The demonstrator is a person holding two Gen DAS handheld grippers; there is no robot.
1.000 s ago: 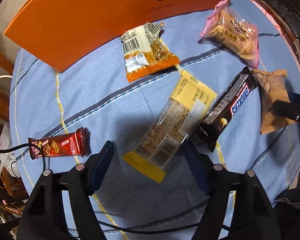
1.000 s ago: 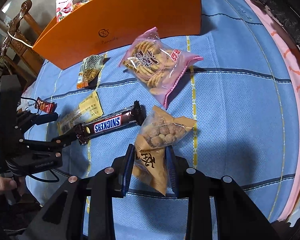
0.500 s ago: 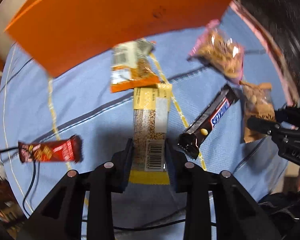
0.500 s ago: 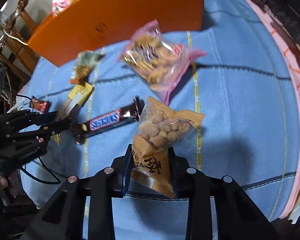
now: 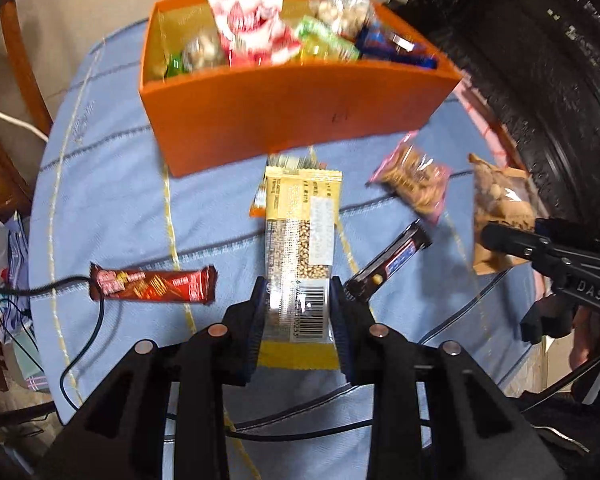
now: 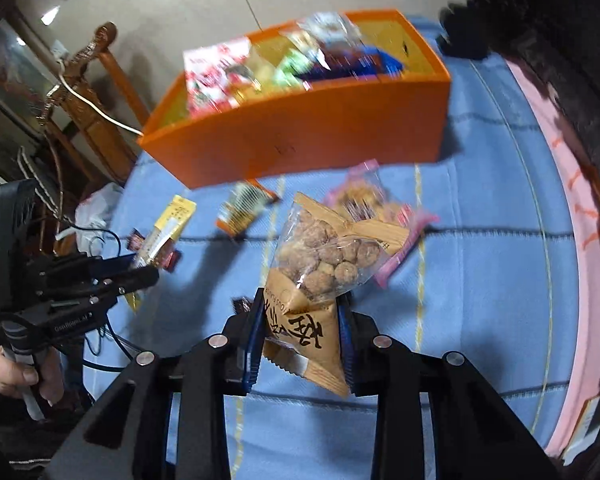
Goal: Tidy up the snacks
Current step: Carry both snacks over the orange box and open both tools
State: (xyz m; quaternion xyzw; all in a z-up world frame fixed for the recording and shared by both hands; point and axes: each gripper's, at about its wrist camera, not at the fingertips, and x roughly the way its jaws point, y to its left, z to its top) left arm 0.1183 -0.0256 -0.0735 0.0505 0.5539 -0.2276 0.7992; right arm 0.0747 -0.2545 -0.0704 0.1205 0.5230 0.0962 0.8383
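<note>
My left gripper (image 5: 298, 300) is shut on a yellow-ended clear snack bar (image 5: 302, 236) and holds it above the blue cloth. My right gripper (image 6: 300, 316) is shut on a brown bag of coated nuts (image 6: 320, 268), also lifted. The orange box (image 5: 296, 108), full of several snacks, stands at the far side; it also shows in the right wrist view (image 6: 300, 136). On the cloth lie a red wafer bar (image 5: 152, 284), a Snickers bar (image 5: 392, 262), a pink cookie bag (image 5: 414, 180) and an orange packet (image 6: 242, 210).
The round table with blue cloth (image 5: 112, 200) has a pink rim (image 6: 572, 216) at the right. A black cable (image 5: 80, 320) runs over the left edge. Wooden chairs (image 6: 88, 92) stand behind the box.
Both grippers have risen and tilted back with their snacks. The left closed on the yellow bar a second ago. The box's open top has come into view.
</note>
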